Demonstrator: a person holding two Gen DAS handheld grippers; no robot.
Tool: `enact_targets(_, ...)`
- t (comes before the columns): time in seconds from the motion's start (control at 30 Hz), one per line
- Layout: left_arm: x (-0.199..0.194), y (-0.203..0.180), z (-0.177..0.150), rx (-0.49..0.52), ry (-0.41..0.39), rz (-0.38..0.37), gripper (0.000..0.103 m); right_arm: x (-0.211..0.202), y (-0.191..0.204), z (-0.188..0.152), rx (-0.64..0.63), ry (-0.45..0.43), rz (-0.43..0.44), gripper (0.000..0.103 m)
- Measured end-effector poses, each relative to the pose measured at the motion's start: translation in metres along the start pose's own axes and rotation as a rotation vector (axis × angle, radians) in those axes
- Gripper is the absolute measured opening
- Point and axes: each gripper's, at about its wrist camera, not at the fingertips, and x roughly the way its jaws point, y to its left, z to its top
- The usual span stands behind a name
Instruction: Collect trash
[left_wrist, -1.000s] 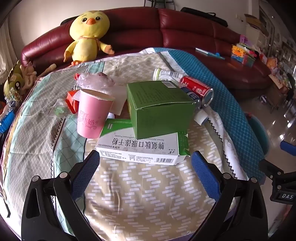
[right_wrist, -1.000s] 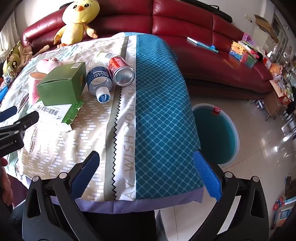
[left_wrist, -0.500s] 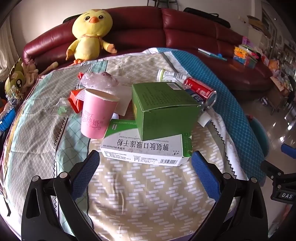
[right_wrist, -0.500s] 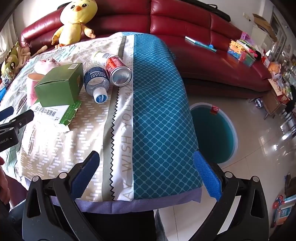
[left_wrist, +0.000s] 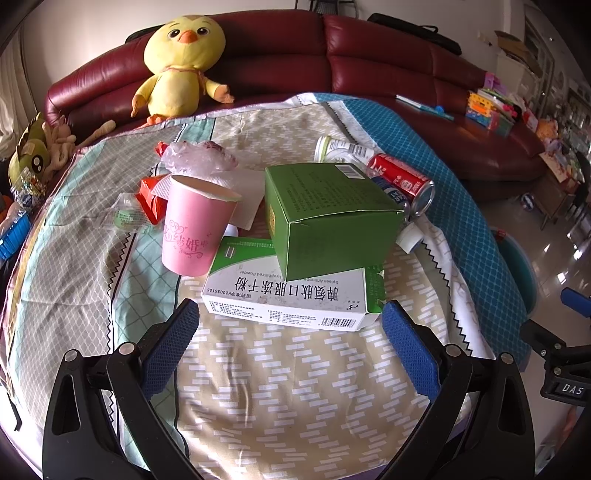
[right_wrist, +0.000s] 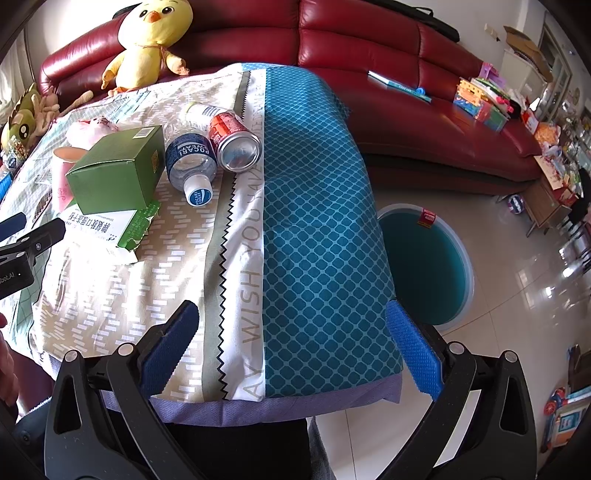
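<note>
The left tool (left_wrist: 290, 332) gapes wide and empty, its pads flanking the near long edge of the white medicine box (left_wrist: 291, 295), which lies crosswise under the green box (left_wrist: 332, 221). The right tool (right_wrist: 291, 343), equally open and empty, is farther off.

The white-and-green flat box (left_wrist: 291, 295) reads "Lyophilized Powder" and "H20055105". The bottle (right_wrist: 190, 157) label reads "POCARI SWEAT". The cloth (right_wrist: 255, 258) says "WISH YOU HAVE".

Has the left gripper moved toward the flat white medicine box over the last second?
Yes. The left gripper has closed in on the white medicine box, which now sits between the fingertips; the green box also looms larger.
</note>
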Motion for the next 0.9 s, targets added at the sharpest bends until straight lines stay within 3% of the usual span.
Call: enact_targets(0.9, 0.006, 0.0048, -0.005, -0.007, 0.019, -0.002, 0.099, 0.0085, 0.0068, -0.0008, -0.011, 0.022, -0.002, 0.097)
